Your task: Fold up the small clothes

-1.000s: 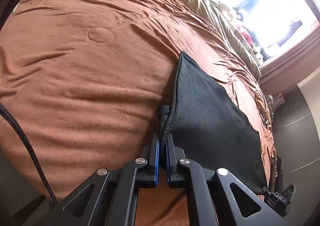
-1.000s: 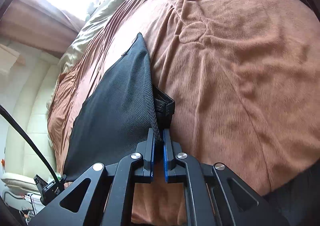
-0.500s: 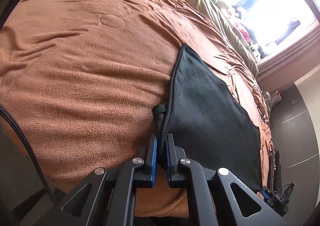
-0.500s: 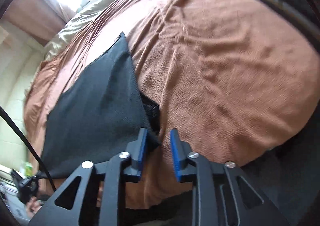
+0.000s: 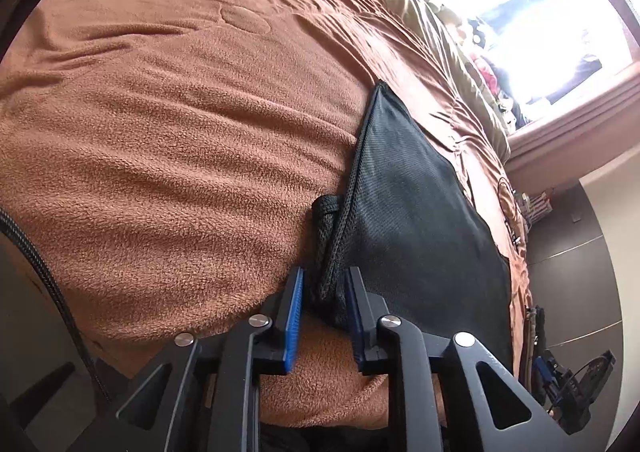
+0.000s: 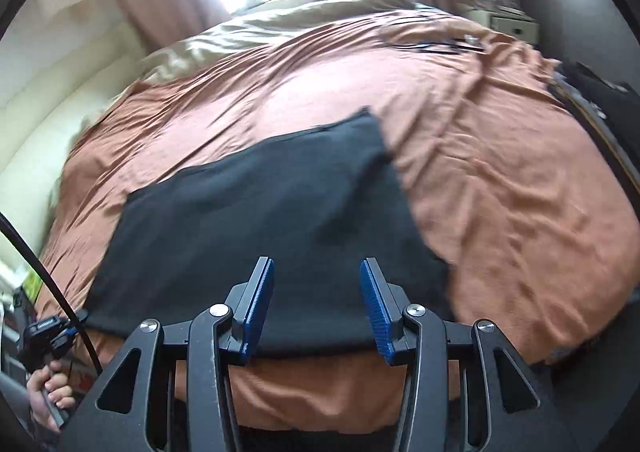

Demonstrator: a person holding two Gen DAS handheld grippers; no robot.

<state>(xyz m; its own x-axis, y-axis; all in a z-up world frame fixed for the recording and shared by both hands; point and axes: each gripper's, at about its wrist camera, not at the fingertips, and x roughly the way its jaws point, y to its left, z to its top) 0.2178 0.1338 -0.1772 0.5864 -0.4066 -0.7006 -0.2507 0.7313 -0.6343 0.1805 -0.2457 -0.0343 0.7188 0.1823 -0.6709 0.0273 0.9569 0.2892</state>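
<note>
A black mesh garment lies folded flat on the brown blanket, with a rolled waistband poking out at its near-left corner. My left gripper sits low at the bed's front edge. Its jaws are opening, and the garment's near corner hangs loose between the blue pads. In the blurred right wrist view, my right gripper hovers over the near edge of the garment. Its jaws are opening too, with nothing between them. A hand holding the other gripper shows at the lower left.
An olive sheet covers the far end of the bed below a bright window. A black cable lies on the blanket at the far right. A cream headboard runs along the left; a nightstand stands far right.
Both grippers went from shut on the garment's near corners to parted. The right one let go, pulled back and rolled level. The left one sank a little towards the bed edge.
</note>
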